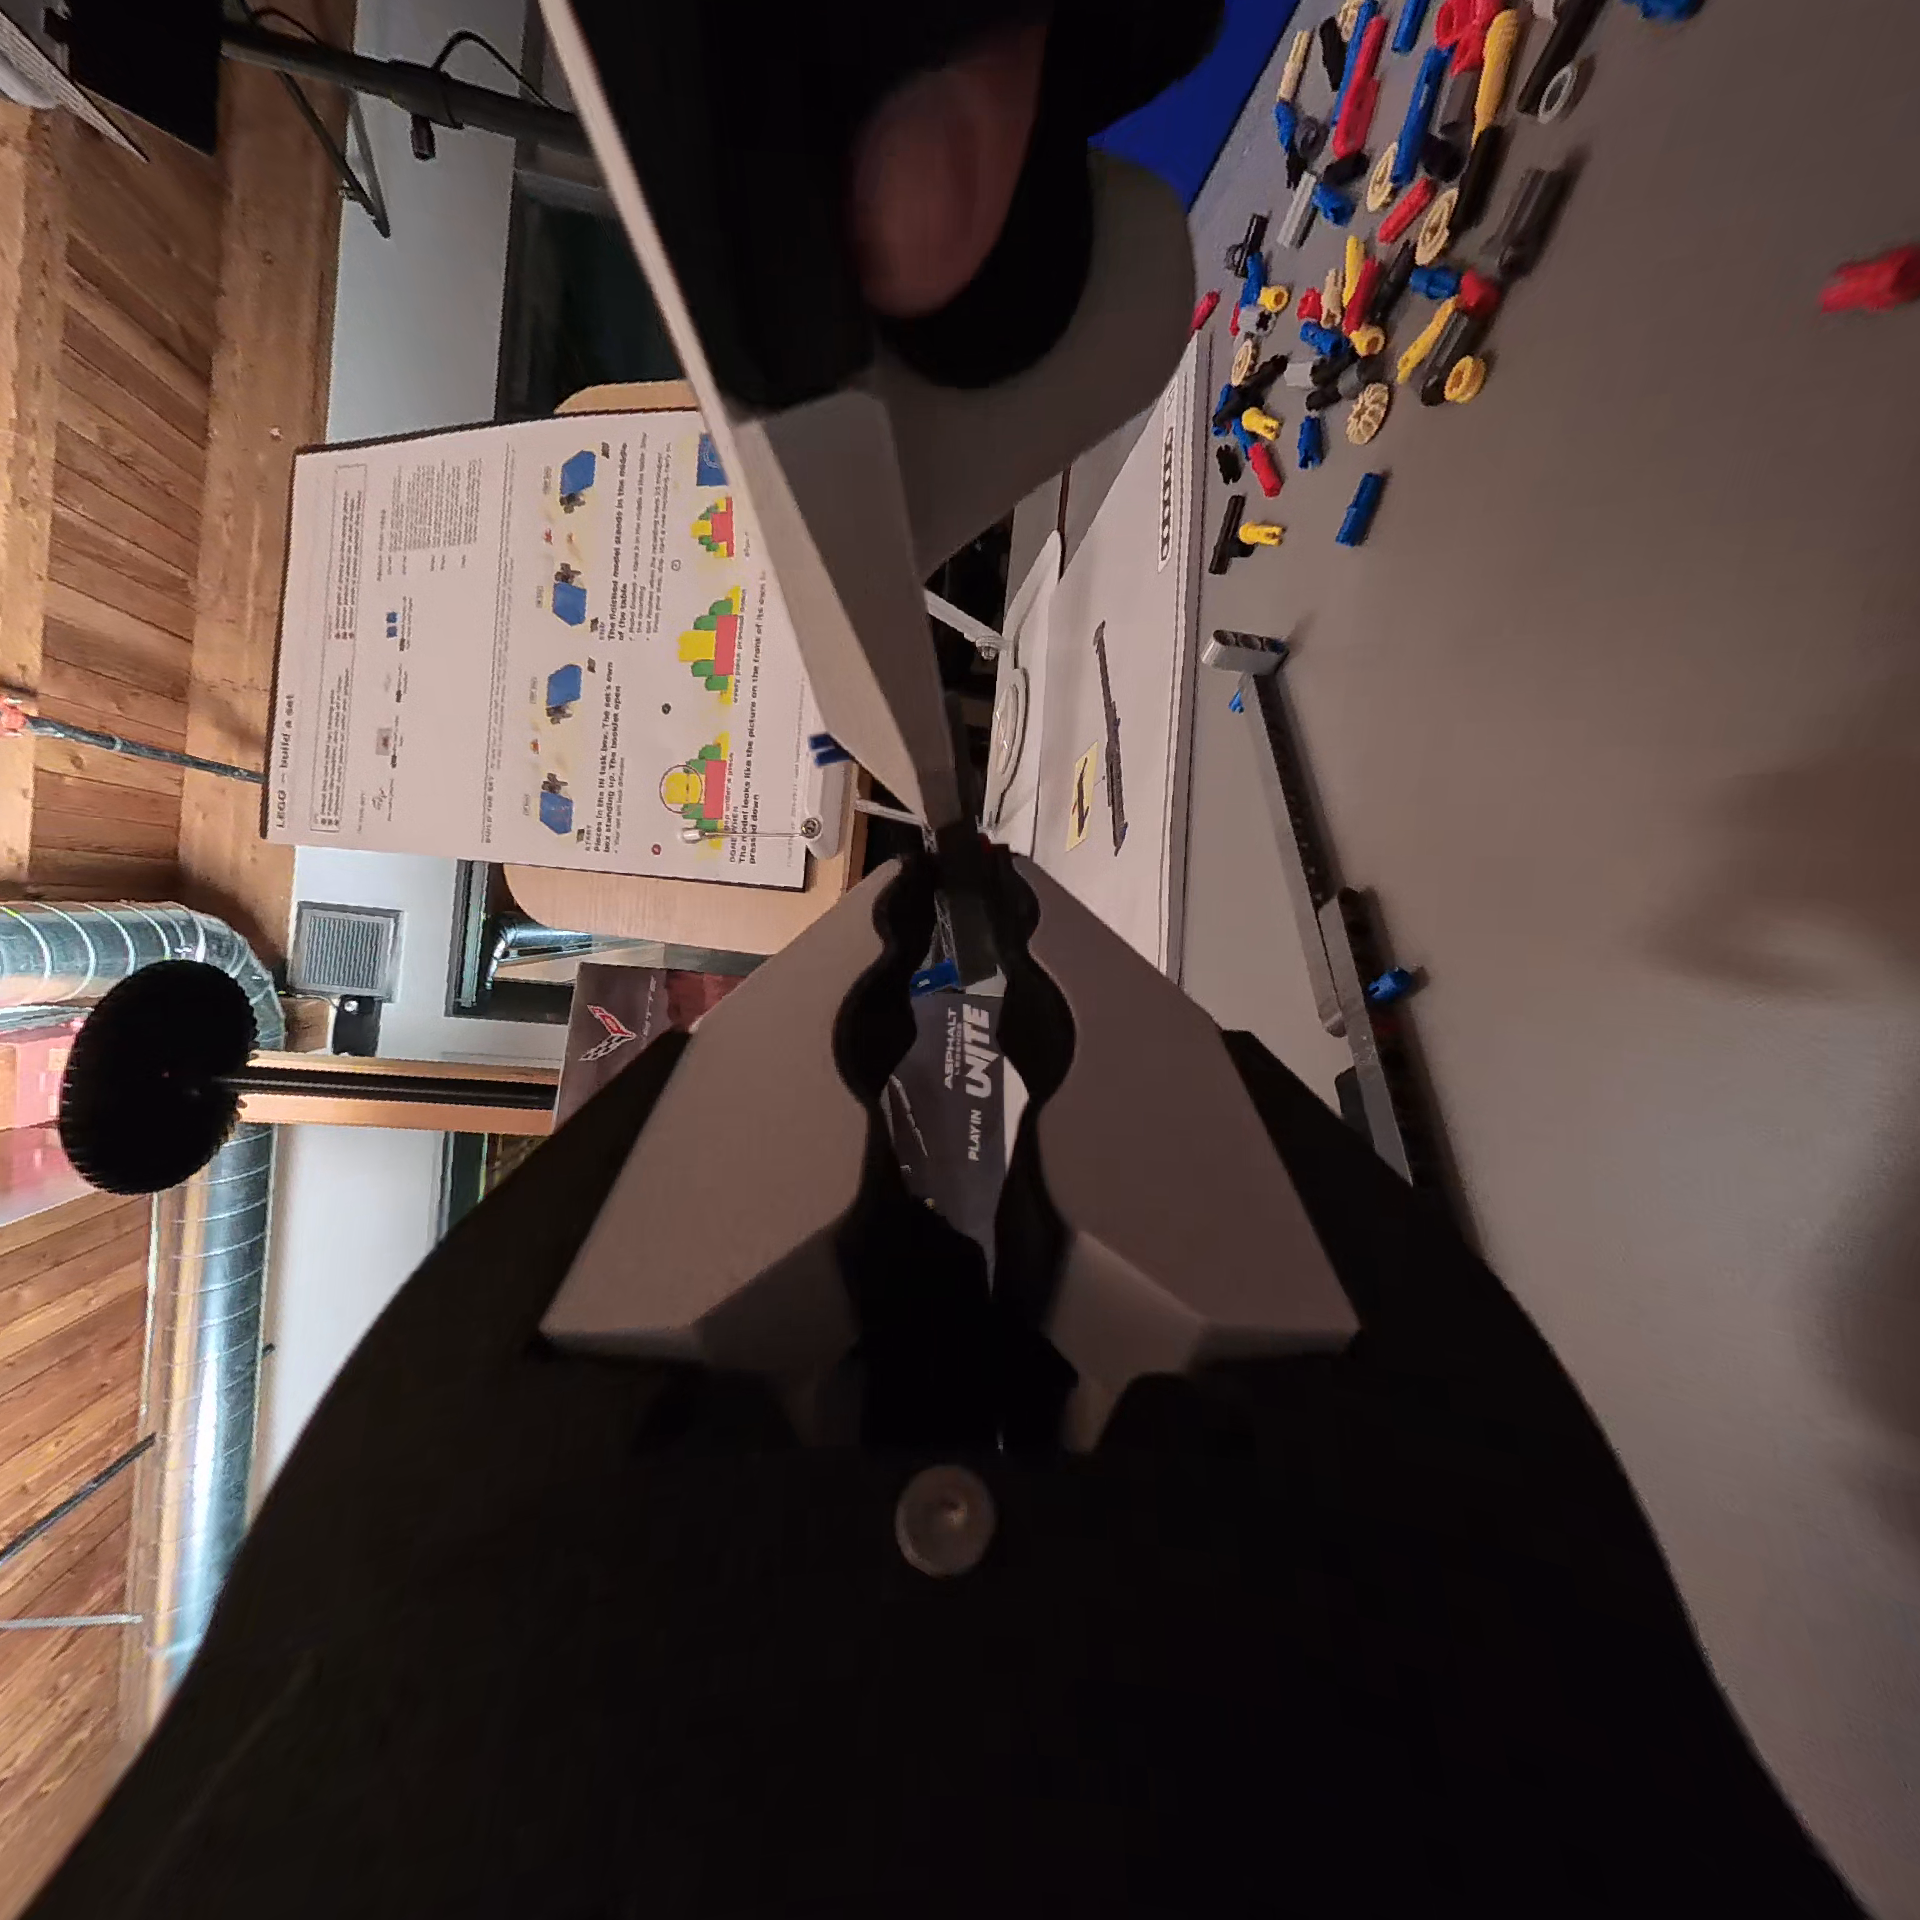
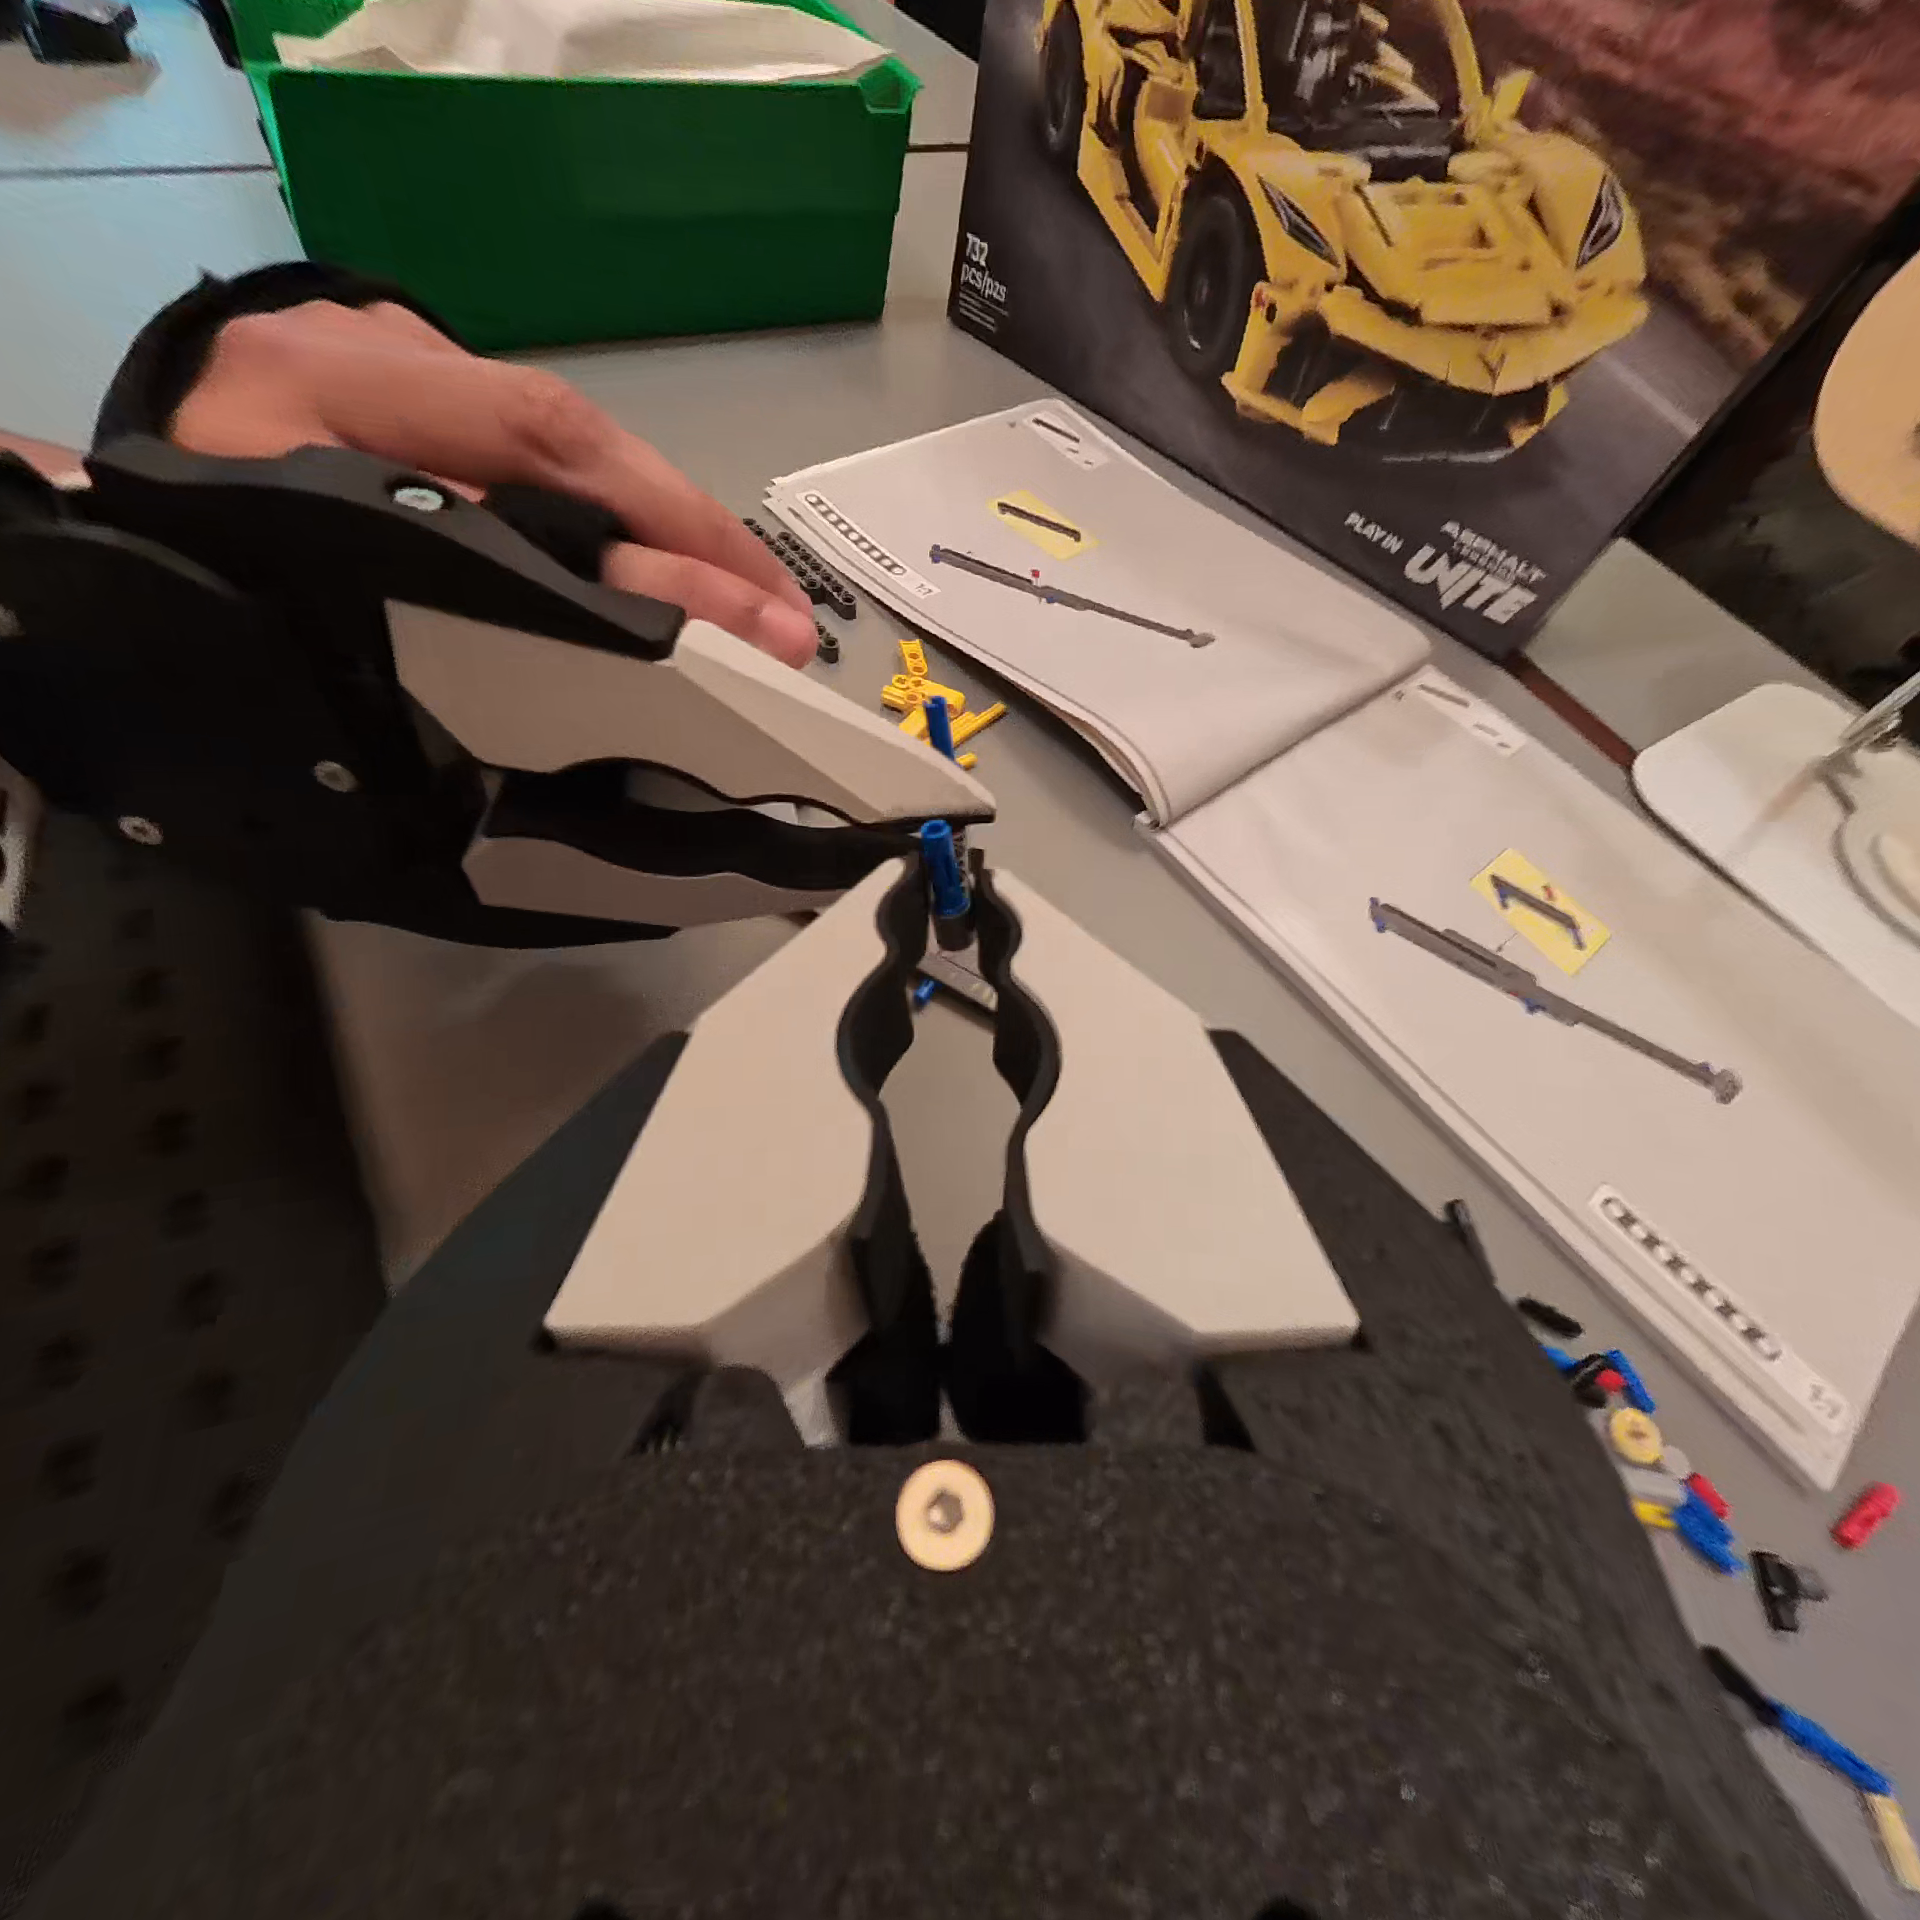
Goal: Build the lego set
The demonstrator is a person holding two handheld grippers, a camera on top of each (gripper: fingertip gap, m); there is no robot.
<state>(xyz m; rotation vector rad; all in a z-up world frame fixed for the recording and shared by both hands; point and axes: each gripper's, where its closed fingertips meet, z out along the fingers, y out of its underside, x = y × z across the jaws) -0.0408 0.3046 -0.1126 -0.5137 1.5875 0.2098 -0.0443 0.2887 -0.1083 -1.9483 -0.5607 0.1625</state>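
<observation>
- The right gripper (image 2: 948, 883) has smooth matt grey plastic fingers on a rough, grainy black body with a metal screw.
- Between its tips, a glossy blue plastic pin (image 2: 943, 864).
- Ahead of it, a matt paper booklet (image 2: 1299, 665) and a glossy cardboard box (image 2: 1351, 260).
- Beneath, a smooth matt grey table (image 2: 1039, 353).
</observation>
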